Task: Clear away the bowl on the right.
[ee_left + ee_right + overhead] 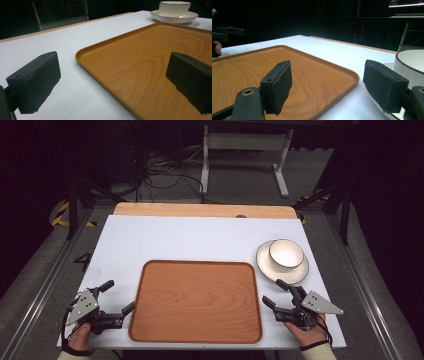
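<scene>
A white table (pixel 200 240) fills the middle of the high view, with an empty wooden tray (pixel 196 301) lying flat at lower centre. At the lower left of the frame, the left gripper (pixel 120 297) rests beside the tray's left edge, jaws spread wide and holding nothing. At the lower right, the right gripper (pixel 275 291) sits just off the tray's right edge, jaws also spread wide and empty. Just above it, at right of centre, a white bowl (pixel 286 254) stands on a white plate (pixel 295 270) with a dark rim.
</scene>
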Demonstrator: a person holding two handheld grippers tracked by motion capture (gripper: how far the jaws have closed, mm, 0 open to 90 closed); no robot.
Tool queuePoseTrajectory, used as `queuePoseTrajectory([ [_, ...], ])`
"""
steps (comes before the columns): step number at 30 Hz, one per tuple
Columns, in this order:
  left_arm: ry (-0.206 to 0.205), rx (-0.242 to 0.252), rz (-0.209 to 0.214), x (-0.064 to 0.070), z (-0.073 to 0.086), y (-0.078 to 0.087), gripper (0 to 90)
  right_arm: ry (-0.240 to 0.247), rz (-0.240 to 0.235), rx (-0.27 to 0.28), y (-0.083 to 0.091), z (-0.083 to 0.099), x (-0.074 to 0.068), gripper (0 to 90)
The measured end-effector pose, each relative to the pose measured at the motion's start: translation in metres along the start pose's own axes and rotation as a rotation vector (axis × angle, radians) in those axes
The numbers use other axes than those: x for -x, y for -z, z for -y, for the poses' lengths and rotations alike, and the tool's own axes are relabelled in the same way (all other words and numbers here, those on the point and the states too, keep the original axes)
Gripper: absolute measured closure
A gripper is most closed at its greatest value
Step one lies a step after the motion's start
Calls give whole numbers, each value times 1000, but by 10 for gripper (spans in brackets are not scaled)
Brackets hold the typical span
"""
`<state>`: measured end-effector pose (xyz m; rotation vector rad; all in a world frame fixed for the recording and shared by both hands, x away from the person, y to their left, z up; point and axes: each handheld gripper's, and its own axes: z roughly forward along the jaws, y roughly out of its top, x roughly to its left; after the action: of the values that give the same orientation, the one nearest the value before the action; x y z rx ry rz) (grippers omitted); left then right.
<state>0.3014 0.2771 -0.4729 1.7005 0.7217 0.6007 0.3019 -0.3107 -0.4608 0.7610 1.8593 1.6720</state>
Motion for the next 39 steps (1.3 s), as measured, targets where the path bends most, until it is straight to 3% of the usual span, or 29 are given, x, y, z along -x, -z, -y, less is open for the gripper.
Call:
queuePoseTrajectory([
  [10,-2,3,-4,1,0,0,2,-2,14,-3,-1,-2,0,242],
  [20,-1,2,-4,0,0,0,2,-27,29,2,-4,-27,4,232],
  [39,-2,2,-6,1,0,0,2,11,32,27,-8,-64,9,206],
])
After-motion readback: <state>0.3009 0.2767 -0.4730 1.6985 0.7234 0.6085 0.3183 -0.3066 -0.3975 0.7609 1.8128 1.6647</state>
